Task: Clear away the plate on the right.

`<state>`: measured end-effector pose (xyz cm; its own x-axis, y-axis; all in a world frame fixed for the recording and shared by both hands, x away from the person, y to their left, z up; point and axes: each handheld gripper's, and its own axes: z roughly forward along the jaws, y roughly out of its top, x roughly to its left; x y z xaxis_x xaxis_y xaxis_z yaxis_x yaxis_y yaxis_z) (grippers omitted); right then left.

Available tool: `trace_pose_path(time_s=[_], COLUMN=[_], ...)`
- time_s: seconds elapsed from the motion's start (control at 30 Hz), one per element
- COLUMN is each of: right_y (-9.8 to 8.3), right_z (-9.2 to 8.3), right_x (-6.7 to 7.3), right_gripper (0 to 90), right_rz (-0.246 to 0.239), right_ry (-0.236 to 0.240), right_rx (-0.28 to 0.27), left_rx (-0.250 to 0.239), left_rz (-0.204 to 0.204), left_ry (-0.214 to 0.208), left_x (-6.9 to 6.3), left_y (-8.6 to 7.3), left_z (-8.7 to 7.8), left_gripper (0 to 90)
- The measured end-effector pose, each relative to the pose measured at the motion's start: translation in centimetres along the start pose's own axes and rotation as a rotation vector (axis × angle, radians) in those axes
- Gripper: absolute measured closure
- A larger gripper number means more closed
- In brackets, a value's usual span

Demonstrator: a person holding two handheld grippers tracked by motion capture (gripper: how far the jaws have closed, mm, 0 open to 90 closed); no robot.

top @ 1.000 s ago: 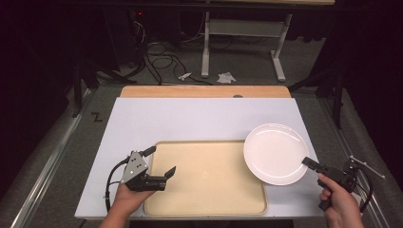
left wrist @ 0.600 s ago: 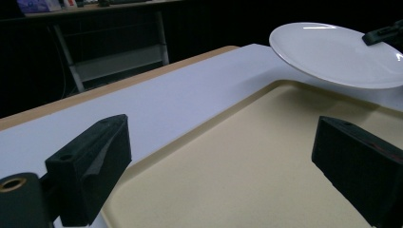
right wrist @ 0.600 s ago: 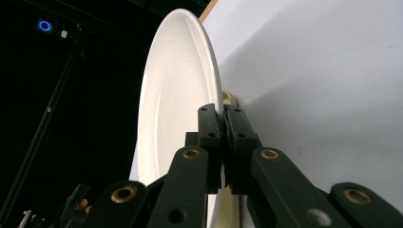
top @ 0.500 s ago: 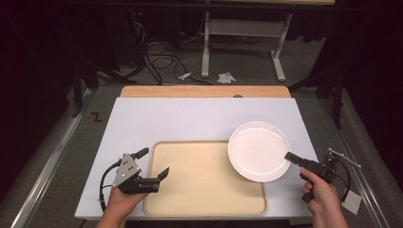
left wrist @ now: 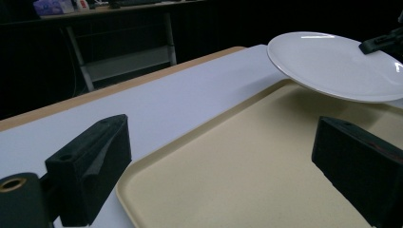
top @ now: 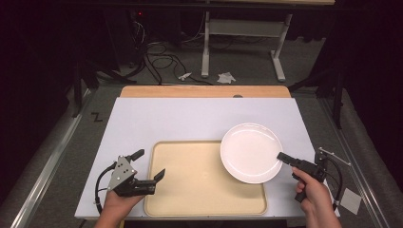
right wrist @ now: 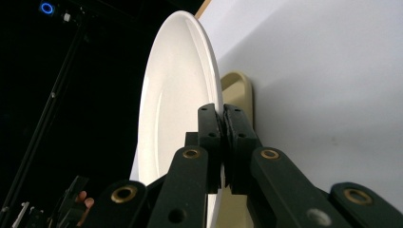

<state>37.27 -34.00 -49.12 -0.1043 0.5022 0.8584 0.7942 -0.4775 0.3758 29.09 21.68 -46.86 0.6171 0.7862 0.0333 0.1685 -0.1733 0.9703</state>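
Clamping white plate (top: 251, 152) by its rim in right gripper (top: 284, 157), hanging over tray (top: 190, 190) right edge; resting left gripper (top: 148, 165), jaws apart, over tray left edge.

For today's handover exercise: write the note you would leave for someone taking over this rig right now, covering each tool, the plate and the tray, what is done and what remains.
Right tool: shut on the rim of the white plate, carrying it off the table.
Left tool: open, holding nothing, jaws straddling the near left corner of the tray.
Plate: in the air, tilted, partly over the tray's far right corner, partly over the white table.
Tray: beige, nothing on it, flat at the table's near edge.
Done: plate gripped and lifted.
Left: probably bring the plate fully over the tray, lower it flat, release.
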Motion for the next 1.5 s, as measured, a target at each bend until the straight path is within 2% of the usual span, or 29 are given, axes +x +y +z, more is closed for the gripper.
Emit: trace_pose_path(time_s=[0.23, 0.43, 0.47, 0.57, 0.6, 0.77, 1.17, 1.5], right_y=[-0.6, -1.4, -1.6, -1.8, -2.1, -2.8, -4.4, -5.1], right_z=[0.8, 2.3, 3.0, 3.6, 4.2, 5.5, 7.4, 8.4], right_x=[0.7, 2.2, 2.9, 3.6, 4.2, 5.2, 5.9, 5.8], right_gripper=[89.3, 89.3, 89.3, 89.3, 89.3, 89.3, 89.3, 89.3], right_rz=[-0.023, -0.055, -0.065, -0.093, -0.112, -0.128, -0.151, -0.16], right_ry=[0.007, 0.021, 0.028, 0.029, 0.035, 0.052, 0.07, 0.05], right_rx=[0.031, 0.076, 0.099, 0.118, 0.134, 0.17, 0.225, 0.252], left_rx=[0.004, 0.002, 0.0, -0.002, -0.005, -0.003, 0.0, 0.001], left_rz=[0.008, 0.002, 0.004, 0.008, 0.008, 0.008, 0.015, 0.017], left_ry=[-0.004, 0.001, 0.003, 0.002, 0.002, 0.001, -0.007, -0.009], left_x=[-0.1, 0.0, 0.1, 0.1, 0.1, 0.2, -0.1, -0.1], left_y=[0.0, 0.0, 0.0, 0.0, 0.0, 0.0, 0.0, 0.0], left_z=[0.1, 0.0, 0.0, -0.1, -0.1, -0.1, 0.0, 0.0], left_gripper=[6.5, 6.5, 6.5, 6.5, 6.5, 6.5, 6.5, 6.5])
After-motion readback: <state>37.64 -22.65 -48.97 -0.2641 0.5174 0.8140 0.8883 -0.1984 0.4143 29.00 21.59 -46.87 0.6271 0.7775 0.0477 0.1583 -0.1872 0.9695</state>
